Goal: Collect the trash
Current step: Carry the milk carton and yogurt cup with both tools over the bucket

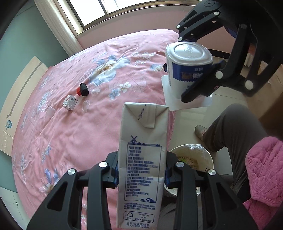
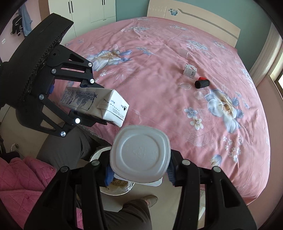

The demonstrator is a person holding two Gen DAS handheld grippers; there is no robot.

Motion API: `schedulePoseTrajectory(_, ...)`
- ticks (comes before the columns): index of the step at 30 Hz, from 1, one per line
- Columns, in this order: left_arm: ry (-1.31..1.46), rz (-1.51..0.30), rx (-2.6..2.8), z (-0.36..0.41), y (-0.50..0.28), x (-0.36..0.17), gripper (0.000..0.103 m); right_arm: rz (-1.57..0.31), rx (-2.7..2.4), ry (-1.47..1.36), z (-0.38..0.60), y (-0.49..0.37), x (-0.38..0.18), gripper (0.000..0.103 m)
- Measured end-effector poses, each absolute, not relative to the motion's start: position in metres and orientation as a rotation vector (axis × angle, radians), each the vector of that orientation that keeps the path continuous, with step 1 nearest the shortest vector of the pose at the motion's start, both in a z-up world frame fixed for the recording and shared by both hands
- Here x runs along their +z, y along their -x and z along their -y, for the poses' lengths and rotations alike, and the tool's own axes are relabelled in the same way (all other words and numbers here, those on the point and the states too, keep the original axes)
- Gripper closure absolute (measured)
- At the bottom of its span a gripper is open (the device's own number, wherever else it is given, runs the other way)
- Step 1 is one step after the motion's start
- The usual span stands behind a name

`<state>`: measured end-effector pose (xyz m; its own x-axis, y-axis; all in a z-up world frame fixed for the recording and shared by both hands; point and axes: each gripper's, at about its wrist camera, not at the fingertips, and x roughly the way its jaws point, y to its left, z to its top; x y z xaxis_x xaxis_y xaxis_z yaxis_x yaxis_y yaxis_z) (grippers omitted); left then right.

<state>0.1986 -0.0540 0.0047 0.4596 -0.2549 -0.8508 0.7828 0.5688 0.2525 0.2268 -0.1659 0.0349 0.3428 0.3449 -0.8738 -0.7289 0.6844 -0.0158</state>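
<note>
My left gripper [image 1: 141, 175] is shut on a white milk carton [image 1: 143, 159] with blue print; it also shows in the right wrist view [image 2: 99, 104]. My right gripper [image 2: 139, 169] is shut on an upside-down white yogurt cup [image 2: 139, 152] with a blue label, also seen in the left wrist view [image 1: 189, 65]. Both are held over the bed's edge, above a white trash bin [image 1: 192, 155] lined with plastic, partly hidden below the cup [image 2: 116, 189]. On the pink floral bed [image 1: 70, 123] lie a small white box [image 1: 70, 102], a black cylinder [image 1: 84, 89] with a red cap, and clear plastic pieces [image 1: 86, 105].
The person's legs [image 1: 235, 127] and pink quilted jacket [image 1: 265, 169] are beside the bin. A wooden headboard [image 2: 203, 16] and white wardrobe [image 2: 88, 10] stand beyond the bed. A window [image 1: 106, 10] is behind. A small clear cup [image 2: 183, 53] lies on the bed.
</note>
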Motion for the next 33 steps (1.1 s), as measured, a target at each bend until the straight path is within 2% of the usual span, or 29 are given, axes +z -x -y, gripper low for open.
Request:
schedulePoseTrajectory(14,-0.635,-1.037,-0.757,0.060,-0.174,-0.096,0.065,-1.151,0.772,0.385,0.168,-0.204,-0.069,0.055)
schedulePoseTrajectory(33,-0.570,-1.190,-0.777,0.068,-0.151,-0.194,0.065,-1.317,0.808,0.287,0.161,-0.186,-0.178,0.055)
